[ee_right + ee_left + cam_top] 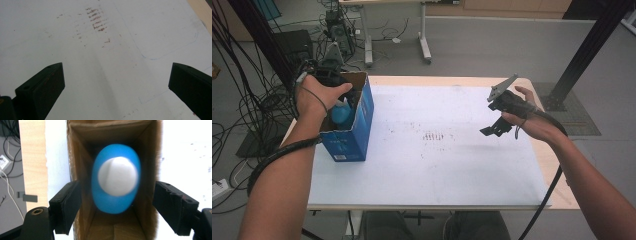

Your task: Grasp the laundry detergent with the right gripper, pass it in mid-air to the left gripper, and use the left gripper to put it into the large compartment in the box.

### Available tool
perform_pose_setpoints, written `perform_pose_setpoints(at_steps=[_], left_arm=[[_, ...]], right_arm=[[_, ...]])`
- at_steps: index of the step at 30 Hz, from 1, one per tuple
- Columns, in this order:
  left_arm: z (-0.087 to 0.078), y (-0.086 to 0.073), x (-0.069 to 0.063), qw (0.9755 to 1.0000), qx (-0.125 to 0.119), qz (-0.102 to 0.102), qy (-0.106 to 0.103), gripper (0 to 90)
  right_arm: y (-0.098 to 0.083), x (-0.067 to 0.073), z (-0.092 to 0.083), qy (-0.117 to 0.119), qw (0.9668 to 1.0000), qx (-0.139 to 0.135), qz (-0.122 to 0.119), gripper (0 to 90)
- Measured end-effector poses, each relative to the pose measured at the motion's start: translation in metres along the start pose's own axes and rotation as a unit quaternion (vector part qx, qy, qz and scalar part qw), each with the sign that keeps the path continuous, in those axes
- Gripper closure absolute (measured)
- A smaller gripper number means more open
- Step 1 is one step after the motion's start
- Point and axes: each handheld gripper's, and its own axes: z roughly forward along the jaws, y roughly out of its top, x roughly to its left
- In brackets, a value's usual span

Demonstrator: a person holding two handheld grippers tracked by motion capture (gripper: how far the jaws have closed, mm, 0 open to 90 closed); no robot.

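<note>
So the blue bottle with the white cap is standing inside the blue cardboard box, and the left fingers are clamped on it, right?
Not quite. The blue bottle with the white cap does stand inside the blue cardboard box, but the left fingers are open, outside the box walls and clear of it, as the left gripper view shows.

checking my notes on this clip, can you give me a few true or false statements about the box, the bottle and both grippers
1. The blue plastic bottle with a white cap stands inside the open blue cardboard box. True.
2. The left gripper is clamped on the bottle. False: its jaws stand apart on either side of the box, pads off the bottle.
3. The right gripper holds a second bottle. False: its jaws are open with nothing between them, over the white table cover.
4. The box sits at the left end of the table in the high view. True.
5. The box lies on its side. False: it stands upright, opening upward.
</note>
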Motion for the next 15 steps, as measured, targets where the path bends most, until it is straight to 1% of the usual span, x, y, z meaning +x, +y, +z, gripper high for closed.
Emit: perform_pose_setpoints(at_steps=[1,2,3,4,5,6,7,8,9,10,11,12,13,14,15], left_arm=[[-0.008,0.003,-0.004,0.9999,-0.008,0.006,-0.002,22.0],[-0.013,0.004,-0.007,0.9999,-0.015,0.008,-0.004,21.5],[-0.016,0.006,-0.01,0.9997,-0.02,0.011,-0.008,21.1],[-0.016,0.006,-0.01,0.9997,-0.02,0.011,-0.008,20.2],[-0.022,0.01,-0.017,0.9993,-0.03,0.017,-0.014,19.6],[-0.024,0.013,-0.022,0.9991,-0.034,0.02,-0.015,19.0],[-0.025,0.014,-0.026,0.9989,-0.037,0.023,-0.018,18.5],[-0.027,0.018,-0.032,0.9985,-0.041,0.029,-0.022,17.8],[-0.027,0.018,-0.032,0.9985,-0.041,0.029,-0.022,16.8],[-0.028,0.02,-0.038,0.9982,-0.044,0.034,-0.024,16.1],[-0.029,0.025,-0.05,0.9973,-0.049,0.045,-0.031,15.6],[-0.029,0.025,-0.05,0.9973,-0.049,0.045,-0.031,14.8],[-0.029,0.027,-0.056,0.9967,-0.054,0.051,-0.035,14.7],[-0.029,0.032,-0.068,0.9953,-0.058,0.063,-0.046,14.3],[-0.029,0.032,-0.068,0.9953,-0.058,0.063,-0.046,13.6]], right_arm=[[-0.002,-0.001,-0.002,-0.003,1.0,0.0,0.002,0.4],[-0.002,-0.001,-0.003,-0.004,1.0,0.0,0.003,0.4],[-0.003,-0.001,-0.004,-0.005,1.0,0.001,0.004,0.4],[-0.005,-0.001,-0.005,-0.006,1.0,0.0,0.005,0.4],[-0.005,-0.001,-0.006,-0.006,1.0,-0.001,0.006,0.4],[-0.006,-0.001,-0.007,-0.007,0.9999,-0.001,0.007,0.4],[-0.007,-0.001,-0.008,-0.009,0.9999,0.0,0.009,0.4],[-0.008,-0.002,-0.009,-0.009,0.9999,0.0,0.01,0.4],[-0.008,-0.002,-0.009,-0.009,0.9999,0.0,0.01,0.4],[-0.009,-0.002,-0.012,-0.012,0.9999,0.002,0.012,0.4],[-0.009,-0.003,-0.013,-0.013,0.9998,0.002,0.011,0.4],[-0.009,-0.003,-0.013,-0.013,0.9998,0.002,0.011,0.4],[-0.009,-0.004,-0.015,-0.016,0.9998,0.006,0.011,0.4],[-0.008,-0.004,-0.016,-0.018,0.9998,0.007,0.011,0.4],[-0.008,-0.004,-0.016,-0.018,0.9998,0.007,0.011,0.4]])
